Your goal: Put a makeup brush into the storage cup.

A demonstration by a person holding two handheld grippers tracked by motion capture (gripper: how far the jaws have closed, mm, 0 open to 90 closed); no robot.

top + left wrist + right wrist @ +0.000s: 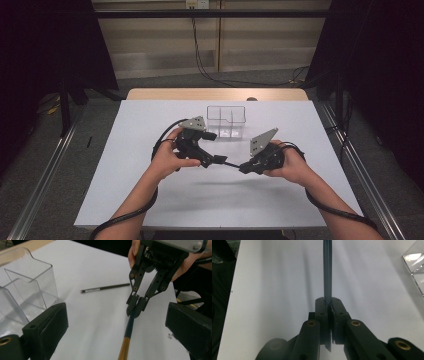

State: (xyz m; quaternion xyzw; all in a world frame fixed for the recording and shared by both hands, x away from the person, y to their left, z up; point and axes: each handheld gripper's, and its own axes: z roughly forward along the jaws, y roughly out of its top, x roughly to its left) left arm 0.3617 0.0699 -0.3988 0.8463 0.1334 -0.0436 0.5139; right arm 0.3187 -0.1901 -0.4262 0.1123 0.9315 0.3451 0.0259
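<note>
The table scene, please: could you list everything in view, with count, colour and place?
Pencil-like stick: one, dark blue with a golden-brown end, held off the table in the right gripper's shut jaws, pointing between the left gripper's jaws.
Thin rod: one, dark, lying flat on the table, apart from the grippers.
Divided box: one, clear plastic, at the far middle of the table.
Table: one, white top with a wooden far edge.
Cables: black, on the floor beyond the table.
Left gripper: black, jaws spread wide.
Right gripper: black, shut on the stick.
Hands: two, left hand, right hand, each holding a gripper.
</note>
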